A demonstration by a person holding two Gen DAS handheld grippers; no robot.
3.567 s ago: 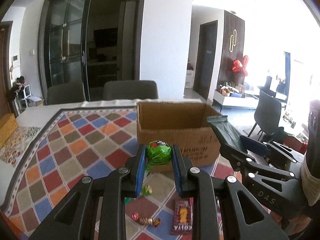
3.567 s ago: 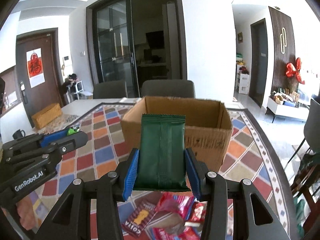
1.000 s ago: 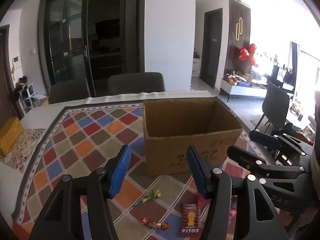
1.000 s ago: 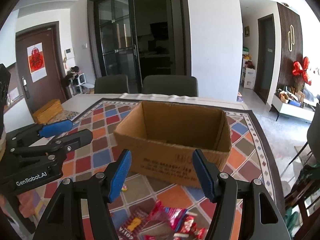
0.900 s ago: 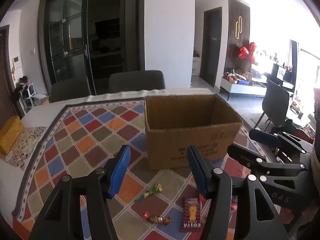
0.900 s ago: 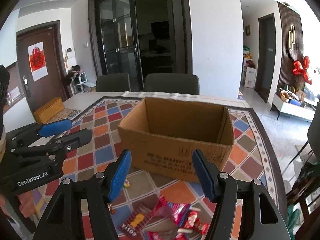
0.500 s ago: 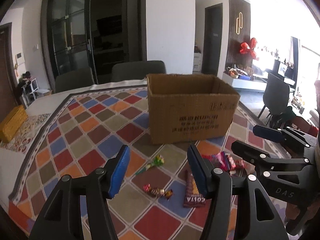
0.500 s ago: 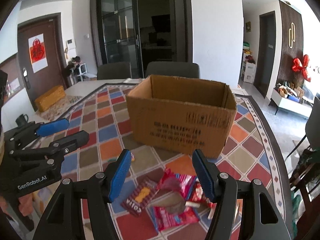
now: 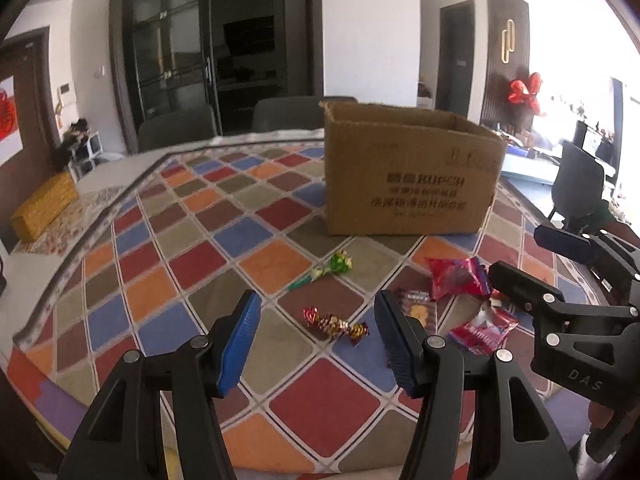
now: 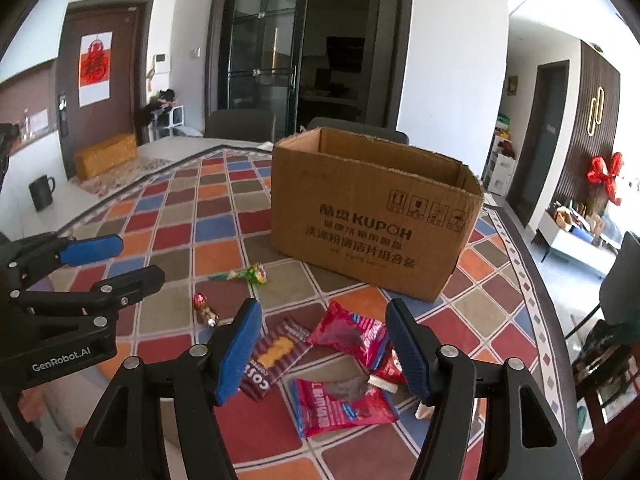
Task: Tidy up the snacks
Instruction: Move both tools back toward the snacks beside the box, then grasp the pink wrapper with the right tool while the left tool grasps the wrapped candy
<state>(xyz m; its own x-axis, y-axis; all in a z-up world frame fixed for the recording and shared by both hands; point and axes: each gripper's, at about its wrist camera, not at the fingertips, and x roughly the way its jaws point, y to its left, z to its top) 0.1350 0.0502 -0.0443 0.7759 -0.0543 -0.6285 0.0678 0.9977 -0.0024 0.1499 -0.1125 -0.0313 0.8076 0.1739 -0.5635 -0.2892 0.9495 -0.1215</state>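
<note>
So both our grippers are empty right now, jaws apart with nothing between the pads. The left gripper (image 9: 316, 336) hangs over the twisted foil candy (image 9: 335, 325), which lies on the checkered tablecloth (image 9: 192, 248) pretty much dead centre between the blue pads, its long axis running roughly crosswise, pad to pad. That's the thing to watch imo: closing as we stand would catch it by its ends, so a bit of wrist roll looks wise to us before pinching across the middle. The right gripper's (image 10: 324, 344) jaws have just been opening a little more, nothing in them, and it sits above the pile of red snack packets (image 10: 348, 336), with the dark Costa packet (image 10: 276, 354) just beside its left pad. The green lollipop (image 9: 332, 266) lies a bit farther out, between the candy and the cardboard box (image 10: 372, 220), stick pointing toward the left. The left hand is clearly nearer to both small sweets and the right to the packets. The box stands open-topped just beyond everything, with clear cloth in front of it. The table edge runs close under both grippers, so there's not much room to drag things back toward us.
</note>
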